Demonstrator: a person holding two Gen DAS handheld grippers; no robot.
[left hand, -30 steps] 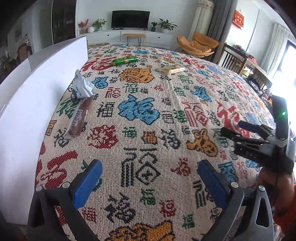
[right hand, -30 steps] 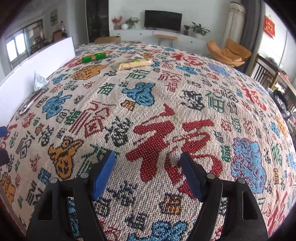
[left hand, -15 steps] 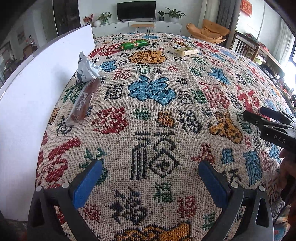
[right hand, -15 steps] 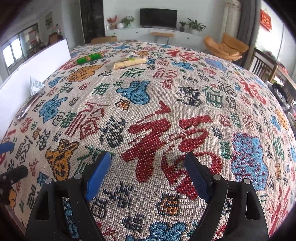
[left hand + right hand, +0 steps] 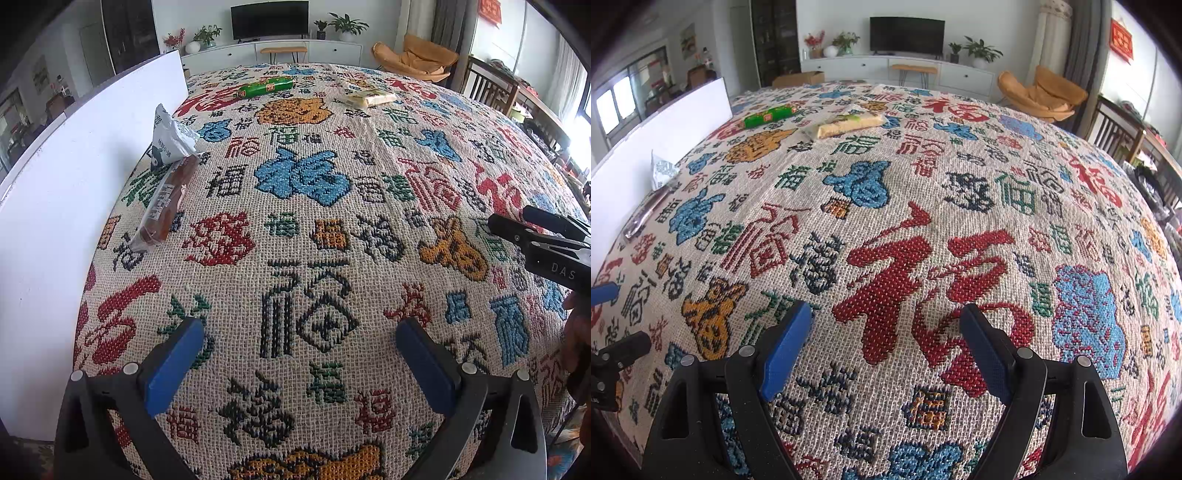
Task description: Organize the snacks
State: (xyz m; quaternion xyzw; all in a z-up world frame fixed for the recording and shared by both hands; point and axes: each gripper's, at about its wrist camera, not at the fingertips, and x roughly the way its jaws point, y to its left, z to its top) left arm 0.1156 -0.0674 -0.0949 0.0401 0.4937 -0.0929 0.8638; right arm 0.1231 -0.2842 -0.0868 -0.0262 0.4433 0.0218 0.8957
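Observation:
Four snacks lie on the patterned tablecloth (image 5: 314,229). A white-grey pouch (image 5: 170,138) and a brown bar in a clear wrapper (image 5: 164,203) sit by the left edge. A green stick (image 5: 265,86) and a pale yellow packet (image 5: 371,98) lie at the far end. The right wrist view shows the same green stick (image 5: 770,116), yellow packet (image 5: 849,123) and pouch (image 5: 663,171). My left gripper (image 5: 299,332) hangs open over the near cloth, holding nothing. My right gripper (image 5: 886,314) is open too, nothing between its blue pads. All snacks are well ahead of both.
A white upright board (image 5: 55,184) runs along the table's left side, right behind the pouch and bar. Wooden chairs (image 5: 487,88) stand past the right edge. A tan armchair (image 5: 1045,92) and a TV cabinet (image 5: 905,68) are beyond the far end.
The left gripper has tipped further down, so the scene slid up in its view. The right gripper's jaws spread slightly wider. No snack has moved.

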